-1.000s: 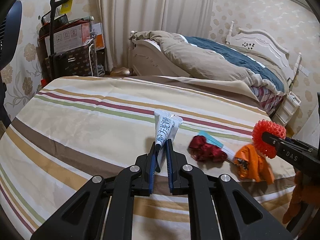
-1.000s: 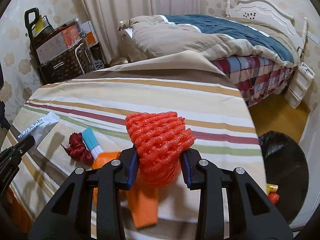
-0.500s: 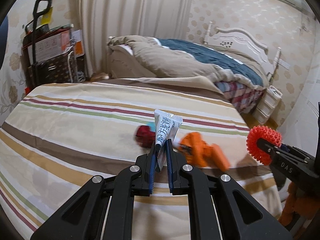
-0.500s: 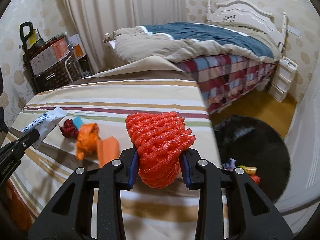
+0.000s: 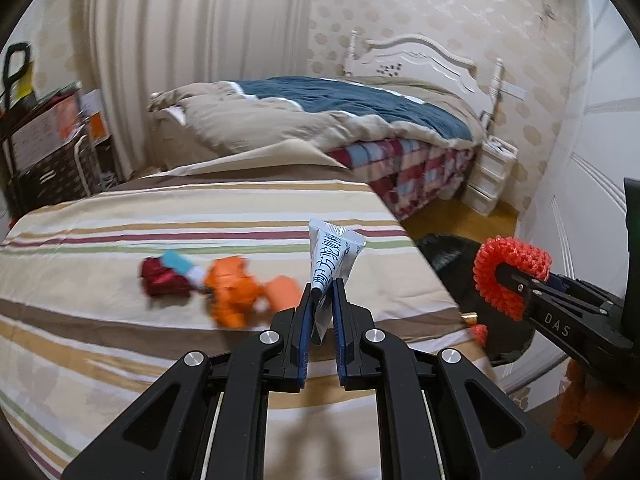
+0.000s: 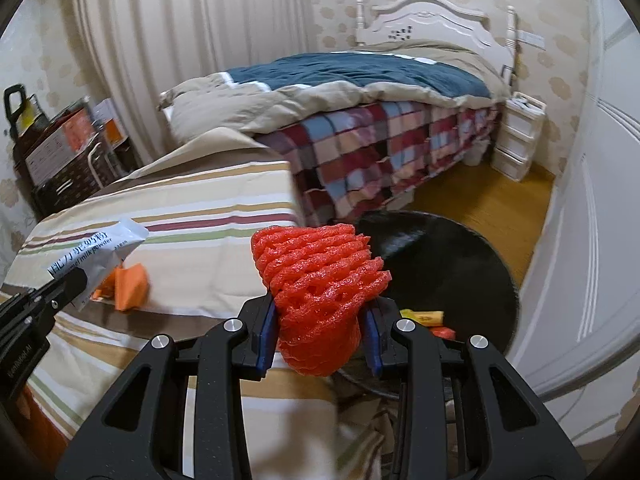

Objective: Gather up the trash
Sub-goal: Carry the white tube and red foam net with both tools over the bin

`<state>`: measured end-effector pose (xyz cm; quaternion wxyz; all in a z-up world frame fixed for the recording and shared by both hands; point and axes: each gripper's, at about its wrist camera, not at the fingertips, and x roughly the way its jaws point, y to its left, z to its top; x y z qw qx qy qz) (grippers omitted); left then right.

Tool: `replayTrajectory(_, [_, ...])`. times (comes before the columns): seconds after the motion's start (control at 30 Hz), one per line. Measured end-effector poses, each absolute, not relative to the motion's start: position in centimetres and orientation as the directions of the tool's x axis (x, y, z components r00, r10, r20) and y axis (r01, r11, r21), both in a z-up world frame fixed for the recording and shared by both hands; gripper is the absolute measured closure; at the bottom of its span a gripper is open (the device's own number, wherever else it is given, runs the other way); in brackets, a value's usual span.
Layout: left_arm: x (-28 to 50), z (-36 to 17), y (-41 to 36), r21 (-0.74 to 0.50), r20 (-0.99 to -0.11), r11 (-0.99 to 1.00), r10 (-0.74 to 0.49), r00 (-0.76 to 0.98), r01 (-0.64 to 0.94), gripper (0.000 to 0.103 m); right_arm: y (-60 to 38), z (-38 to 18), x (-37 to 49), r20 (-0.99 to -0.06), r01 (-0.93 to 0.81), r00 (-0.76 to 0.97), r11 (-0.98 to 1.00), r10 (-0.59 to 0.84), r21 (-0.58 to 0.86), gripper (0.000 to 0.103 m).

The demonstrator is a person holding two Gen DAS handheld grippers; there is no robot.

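Carrying phase: left gripper point(image 5: 322, 308) pinches the white sachet point(image 5: 334, 254); right gripper point(image 6: 320, 330) clamps the red foam net point(image 6: 320, 284). Next, release over the black bin point(image 6: 448, 264) (just ahead of the right jaws).

Readable text:
- White sachet point(image 6: 94, 256): Chinese characters in dark print plus a small English line ending "milk powder"; the start of that line is cut off. Same sachet in left wrist view point(image 5: 332, 258) shows only the large characters, running lengthwise; too blurred to transcribe.
- Right gripper point(image 5: 498, 286) body, seen from the left wrist: white letters "DAS".
- Left gripper point(image 6: 82, 278) body, at the left edge of the right wrist view: small white print, not legible.
- Cardboard boxes point(image 6: 52, 148) by the curtain: printed labels, unreadable.
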<state>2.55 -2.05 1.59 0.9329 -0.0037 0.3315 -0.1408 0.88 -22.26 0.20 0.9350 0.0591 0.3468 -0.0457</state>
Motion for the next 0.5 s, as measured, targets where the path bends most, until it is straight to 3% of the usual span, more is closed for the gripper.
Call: replayTrajectory(0.5, [4.6,0.3,-10.5,-0.028,-0.640,0.935,-0.288,0.712,0.354,0.092,-29.6,-1.3,0.9,-0.654,0.247,0.747,0.963,-0.117,0.110,0.069])
